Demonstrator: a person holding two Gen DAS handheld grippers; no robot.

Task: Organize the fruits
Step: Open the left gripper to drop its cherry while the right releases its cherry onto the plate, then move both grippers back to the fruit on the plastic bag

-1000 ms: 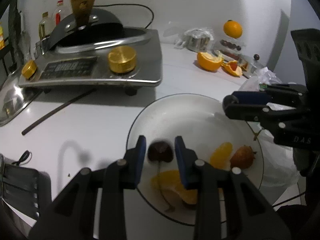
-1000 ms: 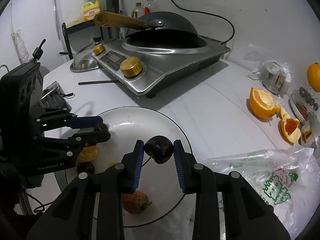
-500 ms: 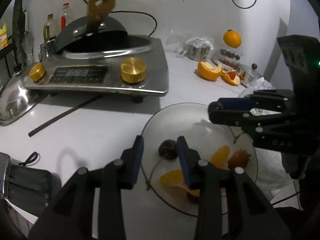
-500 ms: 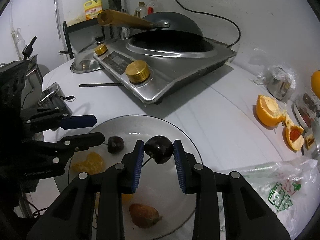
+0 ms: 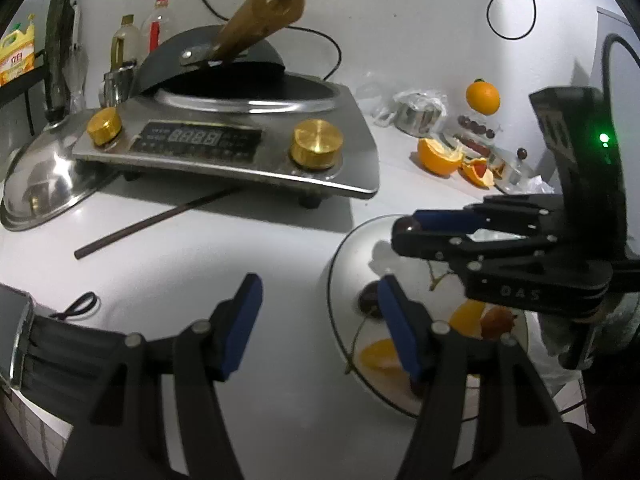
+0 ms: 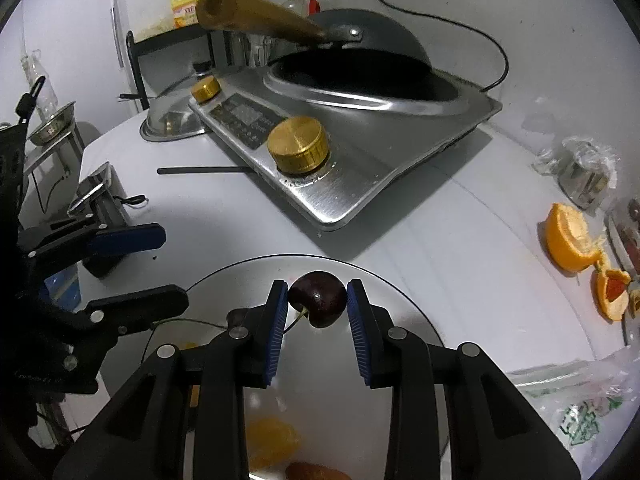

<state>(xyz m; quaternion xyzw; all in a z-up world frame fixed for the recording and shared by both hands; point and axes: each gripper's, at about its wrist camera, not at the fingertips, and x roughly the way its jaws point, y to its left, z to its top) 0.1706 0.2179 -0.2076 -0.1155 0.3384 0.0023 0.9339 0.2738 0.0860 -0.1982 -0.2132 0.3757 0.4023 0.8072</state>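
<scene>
White round table (image 5: 248, 264) carrying a brushed-steel induction cooker (image 5: 240, 144) with two brass knobs, at 12 o'clock of the plate; a dark wok (image 6: 360, 56) with a wooden handle sits in its well. At 6 o'clock of the cooker lies a shallow, glossy round plate (image 6: 400, 304) holding orange segments (image 5: 378, 354), a brownish fruit (image 5: 498, 318) and a dark cherry (image 5: 368, 300) on a thin green stem. Right gripper (image 6: 318, 304): blue ribbed pads clamped on a second cherry (image 6: 320, 298), round, near-black and shiny, stem trailing toward 7 o'clock, held above the plate's far rim. Left gripper (image 5: 320, 316): jaws opening, nothing between them; its right finger overlaps the plate's cherry. Orange peel halves (image 6: 568, 240), rough and pale inside, lie at 3 o'clock of the plate.
</scene>
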